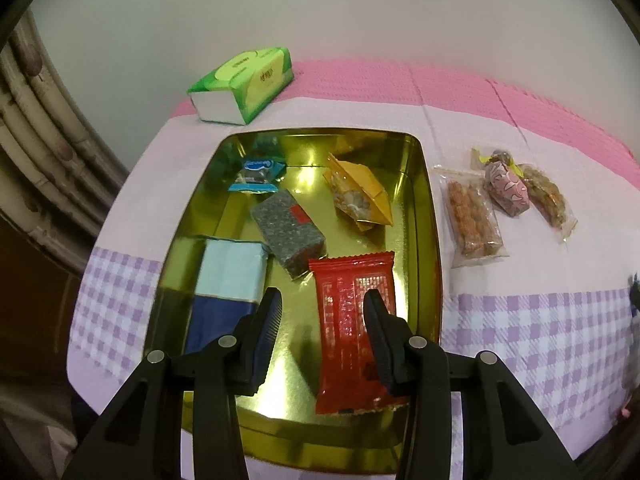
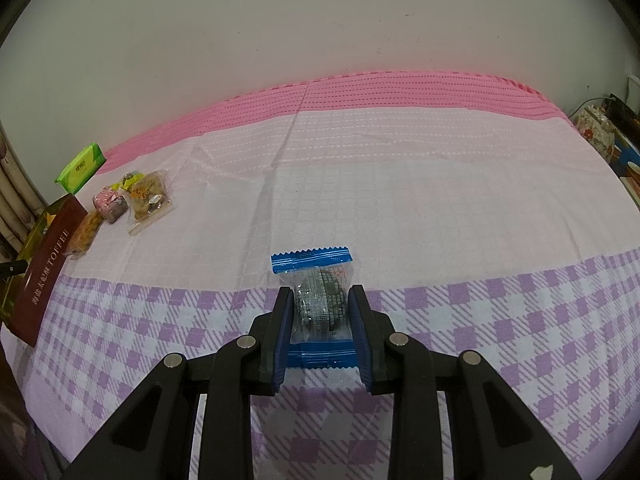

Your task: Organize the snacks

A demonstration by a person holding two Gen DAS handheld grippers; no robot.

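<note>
Left wrist view: the left gripper [image 1: 322, 312] hung spread and empty above a gold tin [image 1: 430, 216] holding five snacks — three packets [image 1: 476, 220] waited on the cloth to its right.

Right wrist view: the right gripper [image 2: 320, 308] pinched a blue-edged snack [image 2: 318, 292] — not yet in the tin.

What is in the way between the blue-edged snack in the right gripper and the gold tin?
Partly. The right gripper is shut on the blue-edged snack; a brown toffee box leans at the gold tin on that side, with three loose snacks beyond it. The cloth between is bare.
</note>
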